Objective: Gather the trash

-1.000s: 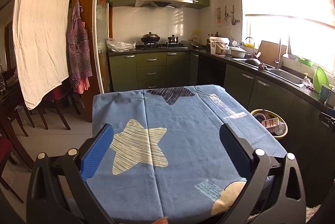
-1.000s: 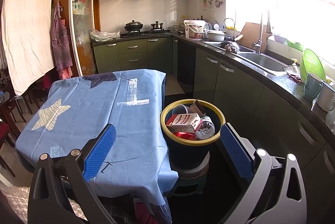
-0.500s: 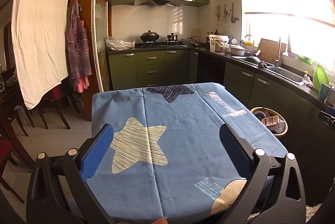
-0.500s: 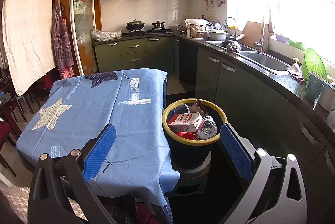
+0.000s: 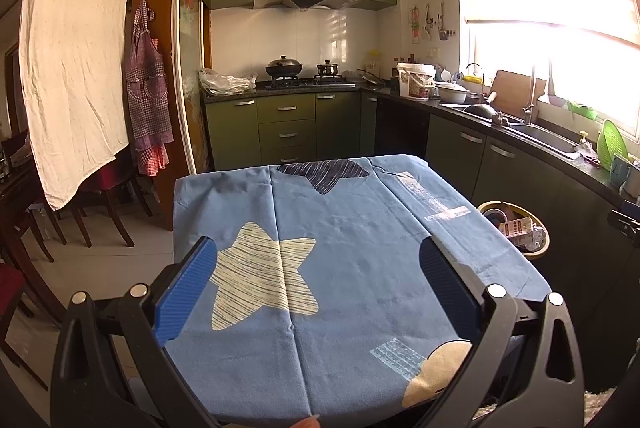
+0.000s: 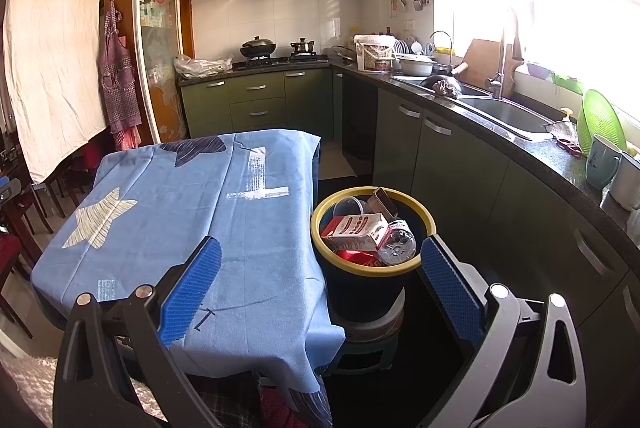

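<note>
I am holding the left gripper (image 5: 318, 278) and right gripper (image 6: 320, 278) with jaws apart, both empty, over the blue tablecloth (image 5: 360, 228). The trash, a carton (image 6: 354, 230) and bottle (image 6: 396, 242), is sitting in the yellow-rimmed bin (image 6: 320, 208) beside the table. I am judging collection near finished; next calls for checking for any stray items.

Two black plastic two-finger grippers are being shown along the lower edge of each wrist view: the left gripper (image 5: 318, 288) and the right gripper (image 6: 320, 288). Each finger is being faced with a ribbed blue rubber pad (image 5: 186, 294), and round silver screw heads (image 6: 140, 292) are being displayed on the black arms.
</note>
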Demonstrator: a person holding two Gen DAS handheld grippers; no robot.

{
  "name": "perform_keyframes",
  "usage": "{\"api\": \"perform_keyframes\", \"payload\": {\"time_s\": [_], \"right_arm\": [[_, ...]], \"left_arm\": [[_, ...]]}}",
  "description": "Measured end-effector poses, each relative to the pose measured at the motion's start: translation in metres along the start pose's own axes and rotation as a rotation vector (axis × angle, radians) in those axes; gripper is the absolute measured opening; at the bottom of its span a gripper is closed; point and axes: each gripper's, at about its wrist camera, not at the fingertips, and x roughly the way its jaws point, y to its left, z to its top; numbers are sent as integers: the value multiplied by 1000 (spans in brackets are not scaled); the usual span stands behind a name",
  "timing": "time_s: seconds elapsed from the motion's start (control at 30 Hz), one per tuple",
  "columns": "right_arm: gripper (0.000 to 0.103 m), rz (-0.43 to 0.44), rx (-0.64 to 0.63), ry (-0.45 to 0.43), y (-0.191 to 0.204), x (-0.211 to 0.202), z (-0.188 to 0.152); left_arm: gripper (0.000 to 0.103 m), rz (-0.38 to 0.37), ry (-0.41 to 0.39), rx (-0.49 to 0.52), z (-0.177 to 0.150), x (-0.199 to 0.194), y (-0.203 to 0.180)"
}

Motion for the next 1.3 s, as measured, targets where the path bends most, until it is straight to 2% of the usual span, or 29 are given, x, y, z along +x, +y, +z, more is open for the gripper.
{"api": "perform_keyframes", "payload": {"time_s": [1.3], "right_arm": [[98,1,3,4,3,3,-3]], "left_arm": [[96,-40,18,35,1,5,-8]]}}
